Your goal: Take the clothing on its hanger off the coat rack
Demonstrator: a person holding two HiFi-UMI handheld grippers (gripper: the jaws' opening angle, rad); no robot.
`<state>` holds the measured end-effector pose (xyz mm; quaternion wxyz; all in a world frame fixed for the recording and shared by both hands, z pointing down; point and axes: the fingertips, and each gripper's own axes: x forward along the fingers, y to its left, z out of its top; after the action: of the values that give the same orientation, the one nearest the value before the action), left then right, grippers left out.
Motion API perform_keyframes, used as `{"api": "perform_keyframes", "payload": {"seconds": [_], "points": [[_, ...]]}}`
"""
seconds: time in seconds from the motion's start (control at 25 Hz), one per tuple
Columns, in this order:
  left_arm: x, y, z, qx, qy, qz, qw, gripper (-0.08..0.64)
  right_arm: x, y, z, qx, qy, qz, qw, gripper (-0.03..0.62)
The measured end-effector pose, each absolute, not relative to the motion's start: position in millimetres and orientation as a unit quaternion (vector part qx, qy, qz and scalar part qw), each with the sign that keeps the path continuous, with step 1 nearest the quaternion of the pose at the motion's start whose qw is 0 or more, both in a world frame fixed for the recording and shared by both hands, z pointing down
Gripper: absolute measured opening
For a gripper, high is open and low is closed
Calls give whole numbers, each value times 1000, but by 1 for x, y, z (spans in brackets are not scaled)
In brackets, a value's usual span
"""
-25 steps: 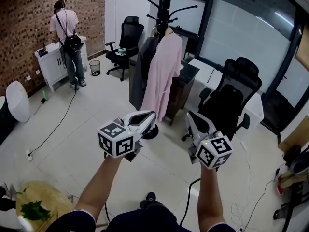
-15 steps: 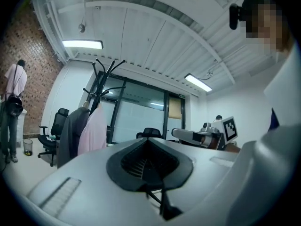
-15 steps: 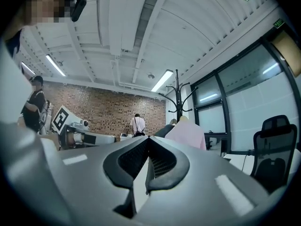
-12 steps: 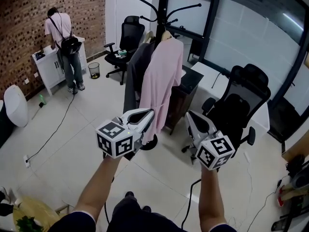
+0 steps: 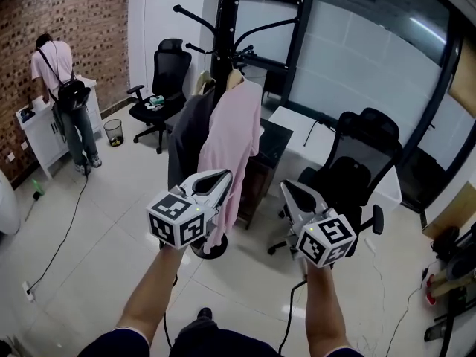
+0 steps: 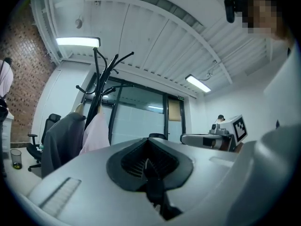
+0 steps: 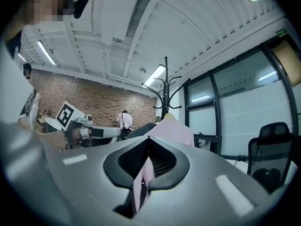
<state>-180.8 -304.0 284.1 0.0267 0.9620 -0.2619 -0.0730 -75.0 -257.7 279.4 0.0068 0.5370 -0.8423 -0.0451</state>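
Observation:
A pink garment [image 5: 232,136] hangs on a hanger from the black coat rack [image 5: 226,28], with a dark grey jacket [image 5: 186,136] hanging beside it on the left. Both grippers are held out in front of me, short of the rack and touching nothing. My left gripper [image 5: 222,177] points at the clothes, jaws shut and empty. My right gripper [image 5: 288,190] is level with it on the right, jaws together, nothing held. The left gripper view shows the rack [image 6: 99,74], grey jacket [image 6: 63,138] and pink garment [image 6: 96,133] ahead. In the right gripper view the pink garment [image 7: 176,132] hangs ahead.
A dark cabinet [image 5: 262,158] stands behind the rack. A black office chair [image 5: 349,173] is on the right before a white desk [image 5: 305,132], another chair [image 5: 160,76] at the back left. A person [image 5: 63,95] stands at a white counter by a bin [image 5: 114,131]. Cables lie on the floor.
The view has come closer to the coat rack, which now stands taller and more central. Both grippers stay shut in front of me, side by side.

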Motion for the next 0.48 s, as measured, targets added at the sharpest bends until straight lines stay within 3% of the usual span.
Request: {"api": "perform_keyframes", "payload": {"seconds": [0.48], "points": [[-134,-386,281,966,-254,-53,8,12,-36,-317,278,570,-820,-46,14,2]]}}
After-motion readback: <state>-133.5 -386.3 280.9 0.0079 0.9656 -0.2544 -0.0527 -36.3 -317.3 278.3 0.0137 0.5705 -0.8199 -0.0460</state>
